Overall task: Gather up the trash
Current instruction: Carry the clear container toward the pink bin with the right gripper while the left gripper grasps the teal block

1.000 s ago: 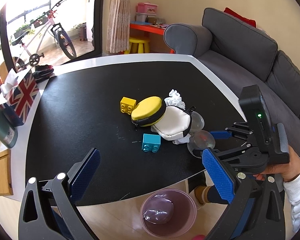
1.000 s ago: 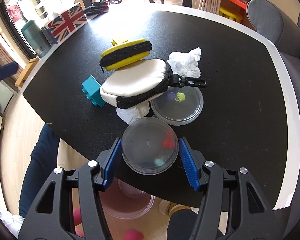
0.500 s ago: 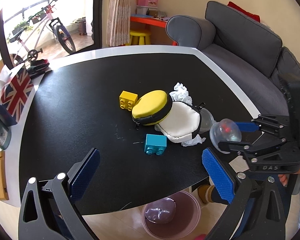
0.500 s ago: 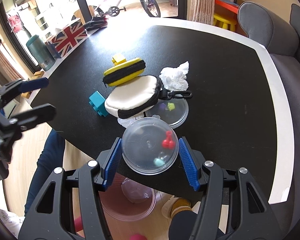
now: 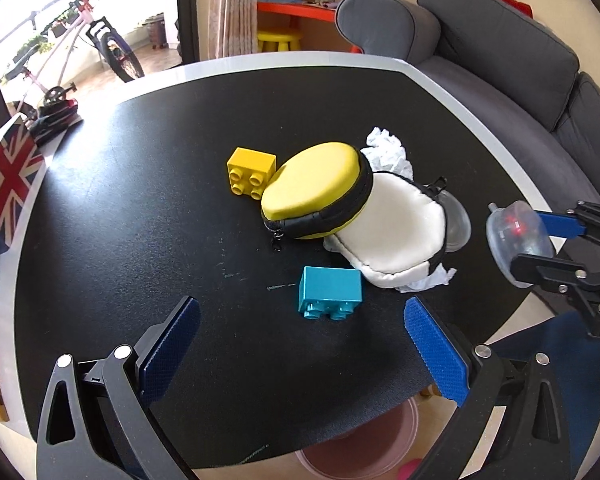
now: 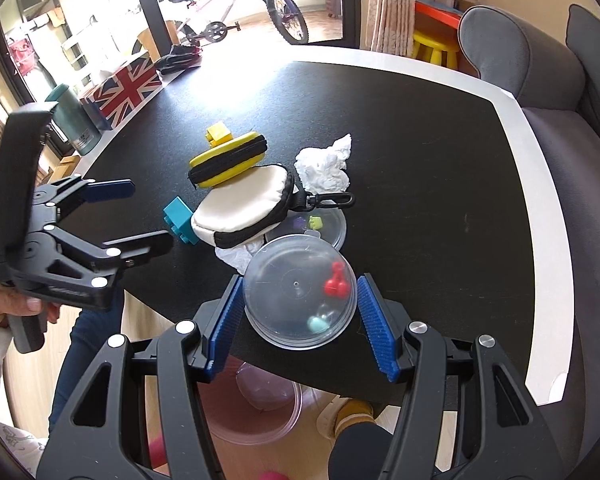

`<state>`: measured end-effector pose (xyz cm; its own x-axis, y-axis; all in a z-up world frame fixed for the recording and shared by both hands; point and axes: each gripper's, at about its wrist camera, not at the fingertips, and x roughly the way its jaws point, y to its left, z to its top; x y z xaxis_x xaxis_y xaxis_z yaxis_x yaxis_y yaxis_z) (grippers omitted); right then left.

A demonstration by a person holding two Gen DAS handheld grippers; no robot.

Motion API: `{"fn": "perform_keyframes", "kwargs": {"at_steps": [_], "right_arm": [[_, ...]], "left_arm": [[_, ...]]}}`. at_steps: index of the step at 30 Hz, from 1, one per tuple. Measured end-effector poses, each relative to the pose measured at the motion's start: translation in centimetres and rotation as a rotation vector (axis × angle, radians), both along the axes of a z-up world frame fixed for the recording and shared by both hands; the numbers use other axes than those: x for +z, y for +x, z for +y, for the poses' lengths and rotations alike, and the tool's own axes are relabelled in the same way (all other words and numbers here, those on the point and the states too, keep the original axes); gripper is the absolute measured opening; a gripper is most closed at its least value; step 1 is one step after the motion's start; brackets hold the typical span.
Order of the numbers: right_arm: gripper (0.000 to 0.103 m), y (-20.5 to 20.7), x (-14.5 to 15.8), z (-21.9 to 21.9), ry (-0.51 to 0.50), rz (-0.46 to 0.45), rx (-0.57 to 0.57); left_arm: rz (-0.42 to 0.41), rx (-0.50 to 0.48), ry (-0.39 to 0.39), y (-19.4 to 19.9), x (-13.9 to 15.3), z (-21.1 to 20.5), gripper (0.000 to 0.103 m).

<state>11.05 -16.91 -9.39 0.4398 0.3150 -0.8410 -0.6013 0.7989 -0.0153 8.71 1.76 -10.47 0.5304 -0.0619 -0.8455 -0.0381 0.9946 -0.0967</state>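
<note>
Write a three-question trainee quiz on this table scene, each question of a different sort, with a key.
1. True or false: the right gripper is shut on the clear capsule.
2. Which thing lies on top of the white pouch? A. yellow case B. teal brick C. tissue
3. Fill in: the left gripper is open and holds ______.

Key: 1 true; 2 A; 3 nothing.
</note>
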Motion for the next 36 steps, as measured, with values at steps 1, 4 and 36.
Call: {"fn": "perform_keyframes", "kwargs": {"at_steps": [1, 4, 36], "right_arm": [[0.058, 0.0, 0.0, 0.1, 0.000, 0.000, -0.002], [0.057, 0.2, 0.0, 0.1, 0.003, 0.003, -0.003], [0.057, -4.0, 1.4, -0.2, 0.030, -0.057, 0.022]], "left_arm": [[0.004, -0.002, 0.003, 0.2, -0.3, 0.0, 0.098], [0.004, -0.010, -0.004, 0.6, -0.7, -0.1, 0.097], [-0.080, -0.072, -0.062, -5.2, 4.2, -1.7, 0.032]]}}
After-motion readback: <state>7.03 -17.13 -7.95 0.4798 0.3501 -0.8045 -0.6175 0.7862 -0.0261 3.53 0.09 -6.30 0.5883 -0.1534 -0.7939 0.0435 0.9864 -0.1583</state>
